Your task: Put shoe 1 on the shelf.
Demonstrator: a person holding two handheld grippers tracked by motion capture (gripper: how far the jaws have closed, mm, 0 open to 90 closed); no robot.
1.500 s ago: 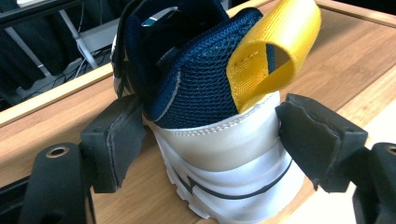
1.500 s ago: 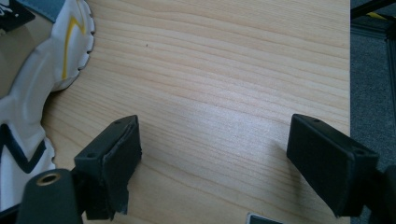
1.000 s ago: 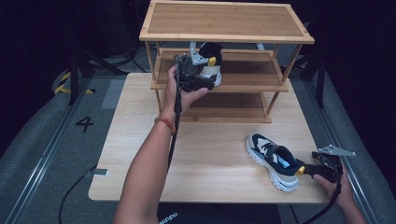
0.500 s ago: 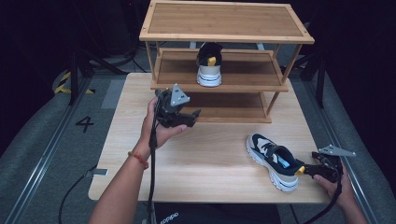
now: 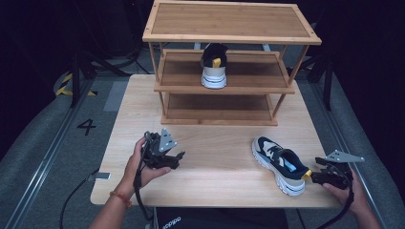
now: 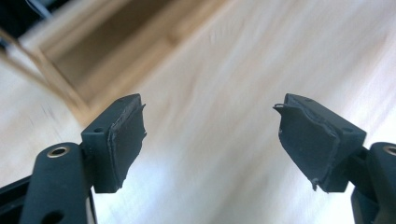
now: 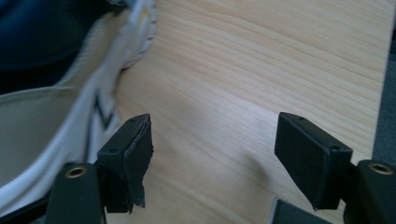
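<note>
A black and white sneaker (image 5: 213, 67) stands on the middle tier of the wooden rack (image 5: 229, 36), heel towards me. Its mate (image 5: 279, 164) (image 7: 51, 93) lies on the table at the front right. My left gripper (image 5: 177, 160) (image 6: 210, 135) hovers low over the front left of the table, open, with bare wood between its jaws. My right gripper (image 5: 315, 174) (image 7: 215, 154) sits just behind the near sneaker's heel. Its jaws have just been closing and stand open with nothing between them; the heel lies beside one jaw.
The light wooden table (image 5: 219, 162) carries the three-tier rack at its far side; the bottom tier (image 5: 219, 107) and the top are bare. Grey floor with a painted 4 (image 5: 87, 126) lies to the left. A cable (image 5: 76, 195) trails off the front left corner.
My left gripper has drawn back from the sneaker on the middle tier, down and towards the front left of the table. The sneaker stays on the tier. The right hand has kept still.
</note>
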